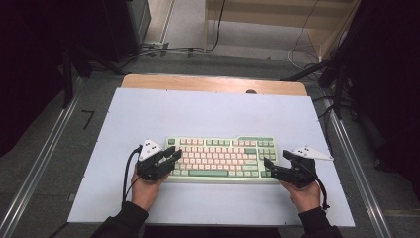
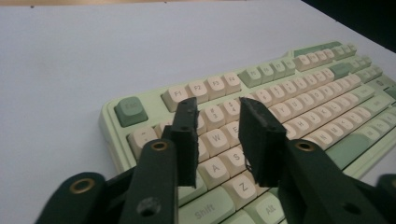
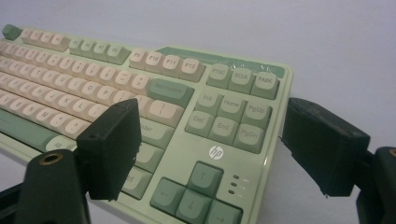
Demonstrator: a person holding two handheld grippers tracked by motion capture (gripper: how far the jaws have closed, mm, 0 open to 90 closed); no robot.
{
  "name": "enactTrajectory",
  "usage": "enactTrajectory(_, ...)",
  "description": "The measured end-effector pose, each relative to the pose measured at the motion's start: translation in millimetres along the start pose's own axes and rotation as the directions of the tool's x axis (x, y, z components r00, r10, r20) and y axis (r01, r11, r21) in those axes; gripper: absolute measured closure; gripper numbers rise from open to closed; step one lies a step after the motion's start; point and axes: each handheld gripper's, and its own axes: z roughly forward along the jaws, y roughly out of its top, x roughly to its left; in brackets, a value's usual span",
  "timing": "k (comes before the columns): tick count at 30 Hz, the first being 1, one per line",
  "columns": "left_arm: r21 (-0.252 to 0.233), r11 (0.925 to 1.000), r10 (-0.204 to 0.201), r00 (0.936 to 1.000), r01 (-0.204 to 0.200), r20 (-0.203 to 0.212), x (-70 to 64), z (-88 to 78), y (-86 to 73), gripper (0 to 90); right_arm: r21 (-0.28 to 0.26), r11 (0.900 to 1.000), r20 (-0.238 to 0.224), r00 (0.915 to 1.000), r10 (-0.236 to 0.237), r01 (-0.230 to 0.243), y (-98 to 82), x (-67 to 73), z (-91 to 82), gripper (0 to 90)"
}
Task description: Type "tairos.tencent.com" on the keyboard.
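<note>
High view: The keyboard lay flat on the white table, in its near half and roughly centred between left and right. The left gripper stood at the keyboard's left end, its jaws reaching over the left edge of the keys. The right gripper stood at the right end, jaws pointing inward at the near-right corner. Both of the person's hands came in from the near edge. The keyboard sat square to the table, with no end raised.

Left gripper view: The 2 black jaws stood at a narrow gap above the letter keys near the left end of the keyboard. No part of the keyboard case was between the pads, and no contact with the keycaps could be confirmed. The left claw was therefore narrow and holding nothing.

Right gripper view: The jaws stood wide, 1 over the keys near Enter and 1 beyond the right edge, straddling the navigation keys and arrow keys of the keyboard. The pads pressed on nothing; the right claw was wide and empty.

Progress, as judged: both grippers were positioned at the keyboard's ends, but no grip was made. Closing on the case and any lift or shift remained to be done.
</note>
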Motion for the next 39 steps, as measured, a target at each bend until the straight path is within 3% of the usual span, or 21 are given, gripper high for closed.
enactTrajectory(2, 0.006, 1.0000, 0.007, 0.9999, -0.008, 0.009, -1.5, 4.3, 2.3, 82.3, 0.002, 1.000, 0.001, 1.0000, 0.000, 0.000, -0.2, 1.8, 0.4, 18.1)
enactTrajectory(3, 0.014, 0.9999, 0.010, 0.9998, -0.010, 0.015, -2.7, 6.8, 3.6, 82.3, 0.002, 1.000, 0.001, 1.0000, 0.000, 0.000, -0.2, 1.8, 0.4, 18.1)
enactTrajectory(4, 0.020, 0.9996, 0.017, 0.9996, -0.018, 0.021, -4.2, 9.3, 5.0, 89.9, 0.001, 1.000, 0.001, 1.0000, -0.001, 0.001, -0.2, 2.9, 0.6, 18.1)
enactTrajectory(13, 0.071, 0.9949, 0.067, 0.9956, -0.072, 0.066, -22.2, 33.7, 11.3, 90.0, 0.000, 1.000, -0.006, 1.0000, -0.006, 0.006, 0.9, 8.4, 3.2, 18.2)
enactTrajectory(26, 0.116, 0.9891, 0.079, 0.9918, -0.091, 0.100, -35.2, 53.1, 16.6, 90.0, 0.001, 1.000, -0.024, 0.9992, -0.031, 0.031, 7.3, 19.0, 11.6, 18.2)
enactTrajectory(33, 0.151, 0.9830, 0.091, 0.9917, -0.104, 0.091, -40.1, 64.5, 16.2, 90.0, 0.000, 0.999, -0.029, 0.9990, -0.034, 0.034, 8.5, 20.9, 12.5, 18.2)
enactTrajectory(39, 0.159, 0.9823, 0.085, 0.9925, -0.098, 0.087, -40.0, 66.6, 15.8, 90.0, 0.001, 0.999, -0.031, 0.9989, -0.034, 0.034, 8.6, 21.1, 12.3, 18.2)
